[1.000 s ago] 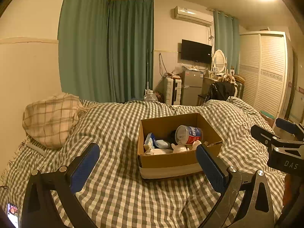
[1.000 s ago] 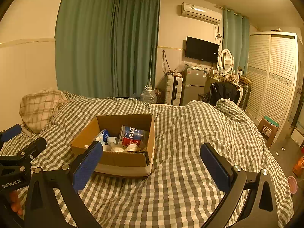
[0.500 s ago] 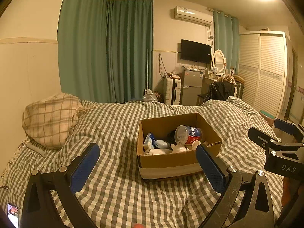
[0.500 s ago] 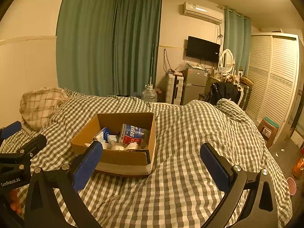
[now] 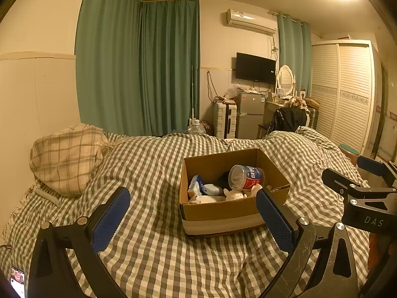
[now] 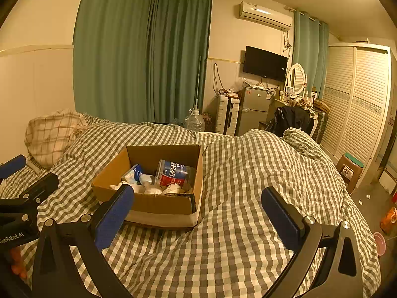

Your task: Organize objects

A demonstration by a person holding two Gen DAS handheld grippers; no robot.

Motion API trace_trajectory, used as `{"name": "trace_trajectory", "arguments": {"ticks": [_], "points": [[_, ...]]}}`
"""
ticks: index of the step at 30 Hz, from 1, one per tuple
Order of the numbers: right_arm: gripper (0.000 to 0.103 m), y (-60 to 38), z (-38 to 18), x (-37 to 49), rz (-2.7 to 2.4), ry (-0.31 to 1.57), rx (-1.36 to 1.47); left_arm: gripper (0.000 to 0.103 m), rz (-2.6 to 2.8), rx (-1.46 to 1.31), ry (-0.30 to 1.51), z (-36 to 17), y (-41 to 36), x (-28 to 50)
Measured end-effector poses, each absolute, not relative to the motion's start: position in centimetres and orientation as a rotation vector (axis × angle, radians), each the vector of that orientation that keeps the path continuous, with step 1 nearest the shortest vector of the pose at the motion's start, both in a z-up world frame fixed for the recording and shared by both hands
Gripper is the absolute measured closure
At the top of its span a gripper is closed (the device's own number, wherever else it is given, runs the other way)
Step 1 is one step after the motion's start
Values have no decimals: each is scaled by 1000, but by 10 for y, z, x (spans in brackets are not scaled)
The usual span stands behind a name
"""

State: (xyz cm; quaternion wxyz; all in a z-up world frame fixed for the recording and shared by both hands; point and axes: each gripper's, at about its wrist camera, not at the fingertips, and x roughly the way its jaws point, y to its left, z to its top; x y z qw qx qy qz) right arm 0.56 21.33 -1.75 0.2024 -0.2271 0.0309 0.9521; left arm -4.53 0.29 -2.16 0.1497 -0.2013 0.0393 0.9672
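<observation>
Place: a home bedroom, seen under warm ceiling light.
Bed: a checked duvet (image 5: 148,168) is spread across the lower frame; a plaid pillow (image 5: 65,159) is seen at left.
Far wall: green curtains (image 5: 139,67), an air conditioner (image 5: 250,21), a television (image 5: 255,67) are seen.
Right edge: a louvred wardrobe (image 5: 342,92) is seen.

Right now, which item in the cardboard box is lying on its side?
The red-and-blue labelled can, tipped with its silvery end facing out; the small white pieces around it lie lower.
</observation>
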Motion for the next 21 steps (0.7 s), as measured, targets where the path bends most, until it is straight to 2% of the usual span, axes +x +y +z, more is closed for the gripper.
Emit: {"name": "trace_trajectory", "arguments": {"ticks": [21], "points": [[0,214,-18,5,2663,84,-638,0,2784,-575,117,-20,3,-43]]}}
